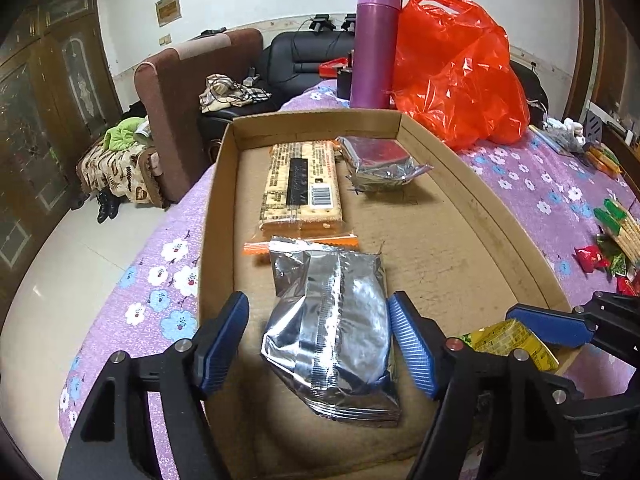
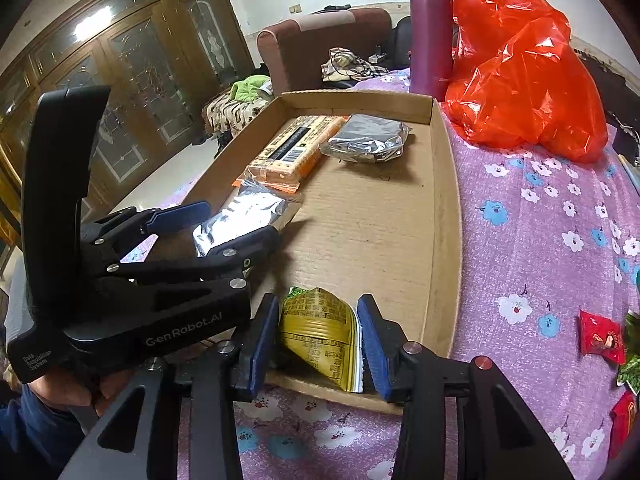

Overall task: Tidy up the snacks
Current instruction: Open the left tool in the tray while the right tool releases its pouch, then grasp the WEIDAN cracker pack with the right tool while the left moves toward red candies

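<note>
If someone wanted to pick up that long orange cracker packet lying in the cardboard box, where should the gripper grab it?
Across its narrow width, near the middle, coming down from above. The orange cracker packet lies flat on the floor of the cardboard box, long and stiff-looking, so its two long edges probably offer parallel sides for the pads. Its near end is crowded by the silver foil pouch, so a mid-length grip looks clearer.

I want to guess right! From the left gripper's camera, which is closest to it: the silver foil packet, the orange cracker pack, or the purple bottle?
1. Silver foil packet, between its fingers.
2. Orange cracker pack, mid-box.
3. Purple bottle, behind the box.
</note>
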The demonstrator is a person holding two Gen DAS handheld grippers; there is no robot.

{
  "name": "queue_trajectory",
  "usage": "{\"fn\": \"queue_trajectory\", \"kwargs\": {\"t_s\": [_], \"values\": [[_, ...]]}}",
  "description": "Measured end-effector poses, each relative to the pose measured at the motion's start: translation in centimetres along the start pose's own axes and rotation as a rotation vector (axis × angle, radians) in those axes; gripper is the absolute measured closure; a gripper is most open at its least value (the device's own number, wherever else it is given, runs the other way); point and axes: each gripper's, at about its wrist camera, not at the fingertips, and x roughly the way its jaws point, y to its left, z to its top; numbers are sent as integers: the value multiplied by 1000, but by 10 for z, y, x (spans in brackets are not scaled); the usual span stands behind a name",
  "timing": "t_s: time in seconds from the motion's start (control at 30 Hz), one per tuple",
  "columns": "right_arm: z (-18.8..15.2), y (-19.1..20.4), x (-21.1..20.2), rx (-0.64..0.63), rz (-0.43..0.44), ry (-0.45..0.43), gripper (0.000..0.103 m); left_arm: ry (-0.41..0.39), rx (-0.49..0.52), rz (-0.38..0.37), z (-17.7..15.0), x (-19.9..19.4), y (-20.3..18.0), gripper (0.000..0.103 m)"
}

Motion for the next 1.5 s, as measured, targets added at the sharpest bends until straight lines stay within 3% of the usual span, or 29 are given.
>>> {"fn": "queue_trajectory", "kwargs": {"t_s": [0.43,0.97,1.17,1.43,1.5], "values": [[0,0,-17,9,6,-64,55,-80,9,79,-3,-14,-4,29],[3,-30,-58,133,29,-125,53,-145,58,158,-7,-31,-14,26],[-3,-88,-107,245,-24,-203,50,-183,59,120,0,-52,-17,22],[-29,-199,-159,481,-229,-262,49,-134,116,-83,6,-63,-59,22],[-36,-223,-164,526,-240,-278,48,-113,140,-140,8,-63,-75,22]]}}
